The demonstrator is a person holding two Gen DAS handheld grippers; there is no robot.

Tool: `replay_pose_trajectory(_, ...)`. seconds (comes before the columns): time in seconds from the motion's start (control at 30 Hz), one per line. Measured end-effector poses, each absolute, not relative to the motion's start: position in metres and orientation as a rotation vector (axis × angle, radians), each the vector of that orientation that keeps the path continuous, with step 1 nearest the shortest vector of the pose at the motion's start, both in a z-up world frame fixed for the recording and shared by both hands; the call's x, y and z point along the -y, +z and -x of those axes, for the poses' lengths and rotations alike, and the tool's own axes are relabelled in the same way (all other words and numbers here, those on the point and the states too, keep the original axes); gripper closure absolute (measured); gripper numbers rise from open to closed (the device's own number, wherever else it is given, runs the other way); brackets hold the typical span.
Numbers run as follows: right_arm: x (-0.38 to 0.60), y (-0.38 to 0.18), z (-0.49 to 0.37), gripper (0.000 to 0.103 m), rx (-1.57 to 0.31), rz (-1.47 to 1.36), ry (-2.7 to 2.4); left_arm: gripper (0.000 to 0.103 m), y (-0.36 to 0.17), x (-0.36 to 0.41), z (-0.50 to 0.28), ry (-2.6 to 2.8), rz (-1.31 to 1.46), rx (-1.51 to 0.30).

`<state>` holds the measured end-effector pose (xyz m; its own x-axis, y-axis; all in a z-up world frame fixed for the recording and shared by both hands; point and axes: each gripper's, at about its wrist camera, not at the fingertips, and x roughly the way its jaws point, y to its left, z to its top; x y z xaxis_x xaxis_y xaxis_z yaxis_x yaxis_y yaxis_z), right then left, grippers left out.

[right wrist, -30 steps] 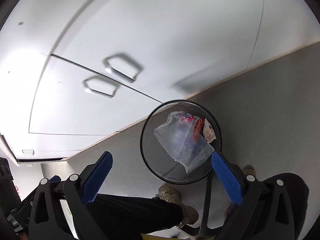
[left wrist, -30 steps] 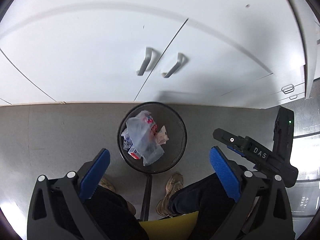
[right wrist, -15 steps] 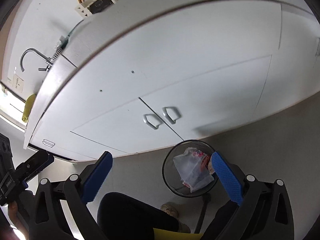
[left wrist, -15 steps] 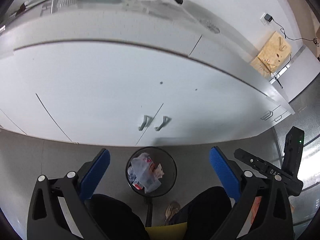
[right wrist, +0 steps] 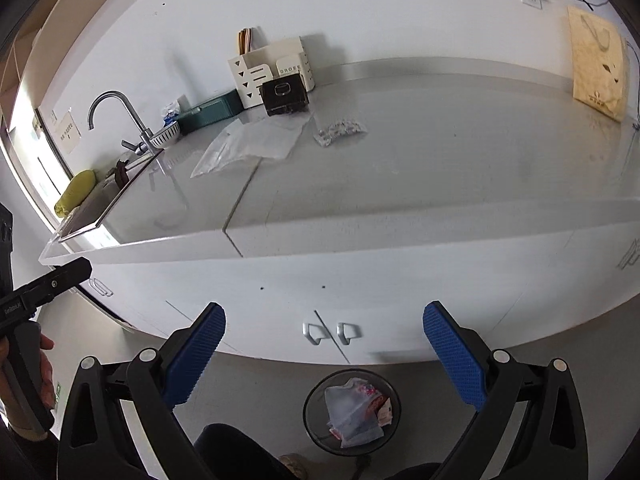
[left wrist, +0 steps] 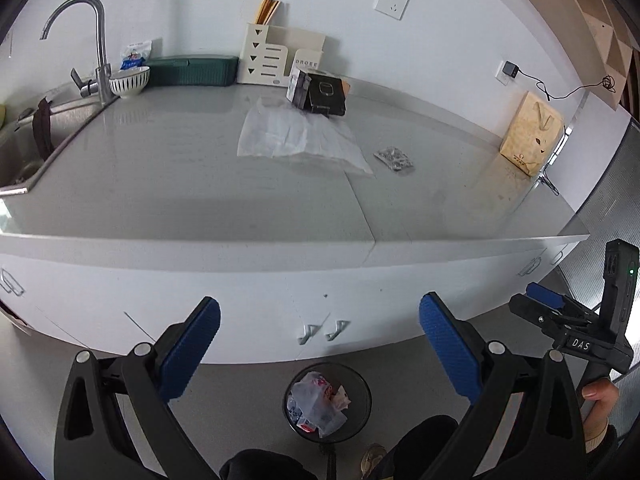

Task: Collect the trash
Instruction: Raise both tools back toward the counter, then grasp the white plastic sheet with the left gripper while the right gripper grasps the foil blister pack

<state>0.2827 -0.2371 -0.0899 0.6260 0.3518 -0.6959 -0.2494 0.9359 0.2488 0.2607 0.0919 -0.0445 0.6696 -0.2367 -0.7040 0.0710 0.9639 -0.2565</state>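
Observation:
On the grey countertop lies a flat clear plastic bag, with a small silvery patterned wrapper to its right. A black mesh bin stands on the floor below the cabinet doors, holding a plastic bag and wrappers. My left gripper is open and empty, well short of the counter. My right gripper is likewise open and empty; its body shows at the right of the left wrist view.
A sink with a tap is at the counter's left end. A bowl, a green box, a white organiser and a black box line the back wall. A tan box stands far right. The person's legs are beside the bin.
Both grippers have lifted and tilted up from over the bin. The views went from the bin and cabinet doors to the whole countertop. Both stay open and empty.

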Motion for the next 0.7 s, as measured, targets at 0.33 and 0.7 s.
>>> replay_pose_trajectory(0.33, 0.205, -0.065, -0.385, 0.003, -0.846, 0.008, 0.361, 0.004, -0.032, -0.106, -0.371, -0.232, 0.219, -0.919)
replay_pose_trajectory(0.7, 0.181, -0.080, -0.530, 0.003, -0.978, 0.055, 0.368, 0.004, -0.056, -0.092, -0.529, -0.256, 0.212, -1.091)
